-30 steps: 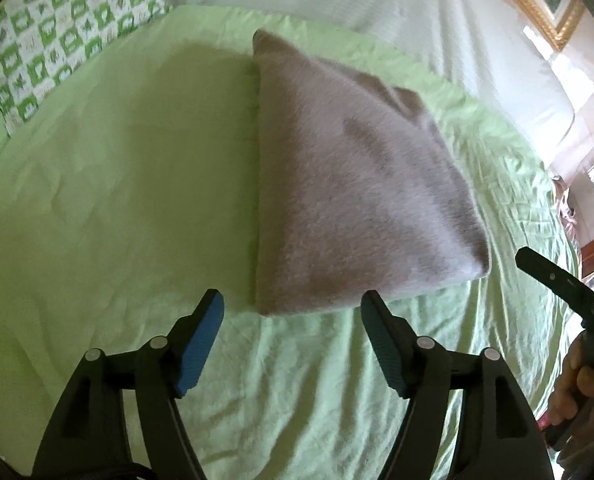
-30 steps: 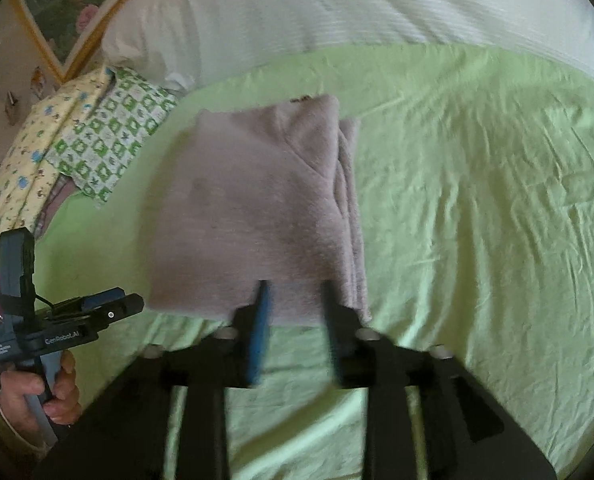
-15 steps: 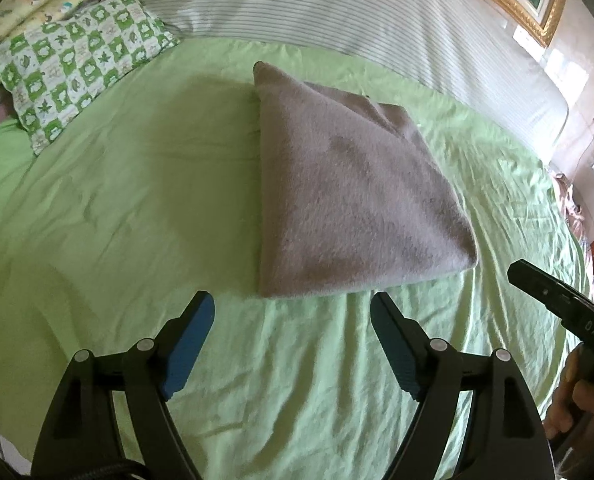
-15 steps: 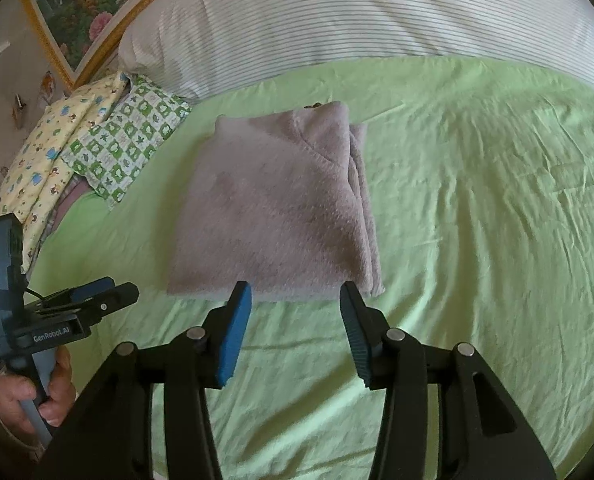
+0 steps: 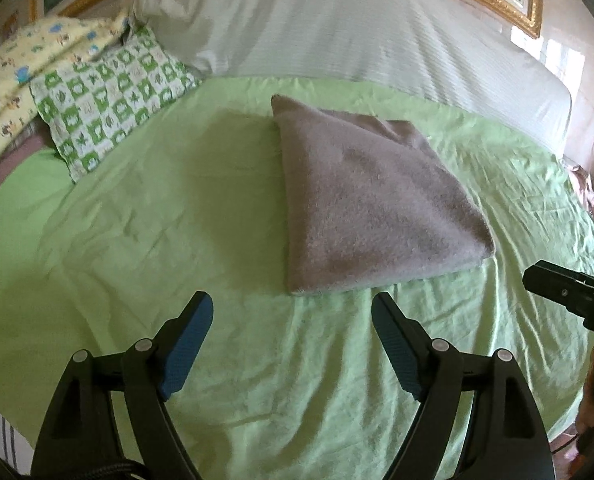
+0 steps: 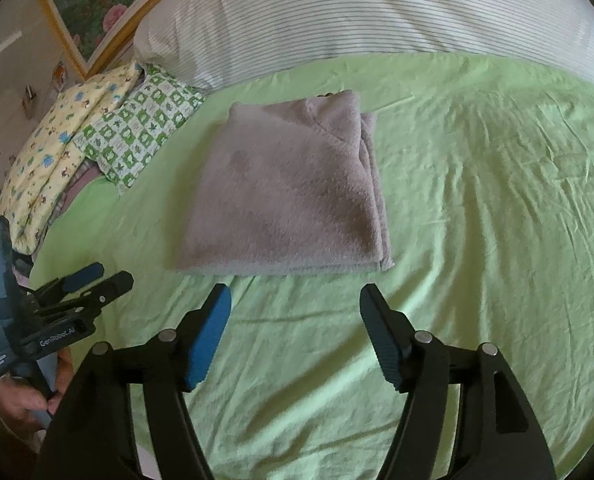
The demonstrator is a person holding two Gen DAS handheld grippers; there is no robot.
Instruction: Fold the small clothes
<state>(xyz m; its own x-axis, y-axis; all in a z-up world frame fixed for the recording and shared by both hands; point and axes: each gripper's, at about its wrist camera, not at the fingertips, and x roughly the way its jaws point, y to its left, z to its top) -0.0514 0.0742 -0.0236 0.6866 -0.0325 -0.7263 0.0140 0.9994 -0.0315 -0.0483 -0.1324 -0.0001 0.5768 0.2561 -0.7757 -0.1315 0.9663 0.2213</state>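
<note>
A grey fleece garment (image 5: 371, 200) lies folded into a flat, thick rectangle on the green sheet (image 5: 157, 240). Its top face is smooth and fuzzy; along its right side the stacked edges of several layers show (image 6: 371, 168), and the near edge is a clean fold.

The left gripper (image 5: 291, 320) hangs just short of the garment's near edge, its jaws spread wide and holding nothing; the garment lies ahead of it and a little to the right. The right gripper (image 6: 295, 308) is also spread wide and empty, with the garment straight ahead and slightly left, close to its blue pads (image 6: 209, 332) but not touching them. Each gripper appears at the edge of the other's view, gripped by a hand.

No boxes or baskets show in either view.

Beyond the garment a white striped bolster (image 6: 377, 12) runs across the bed. Ahead and to the left of both grippers lie a green-and-white checked pillow (image 5: 109, 96) and a yellow printed pillow (image 6: 57, 152). A gold-framed picture (image 6: 97, 4) hangs on the wall behind. Nothing lies between the grippers and the garment.
</note>
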